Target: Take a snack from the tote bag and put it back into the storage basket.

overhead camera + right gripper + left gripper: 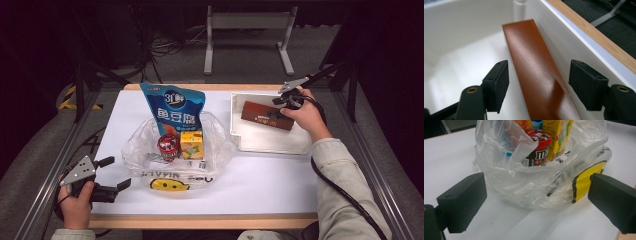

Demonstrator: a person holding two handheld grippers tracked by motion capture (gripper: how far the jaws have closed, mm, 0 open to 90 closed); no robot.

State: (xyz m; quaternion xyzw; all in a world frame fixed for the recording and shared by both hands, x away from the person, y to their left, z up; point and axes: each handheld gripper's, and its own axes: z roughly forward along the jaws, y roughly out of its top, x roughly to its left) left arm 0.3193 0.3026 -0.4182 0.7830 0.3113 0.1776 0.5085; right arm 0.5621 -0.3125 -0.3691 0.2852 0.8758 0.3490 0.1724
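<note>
Straddling the long brown glossy box [536, 72] that lies in the white plastic tray [250, 142] close against its wall, right gripper [537, 87], jaws spread and clear of it, risks one pad jamming on that wall; left gripper [534, 202] gapes idle.

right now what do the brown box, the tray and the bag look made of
Brown box: probably glossy coated card, going by the soft highlights and sharp straight edges, though a wrapper over something else is possible.
Tray: looks like smooth white moulded plastic, with rounded inner corners and an even sheen.
Bag: thin clear plastic film, crinkled, with the goods showing through.
</note>
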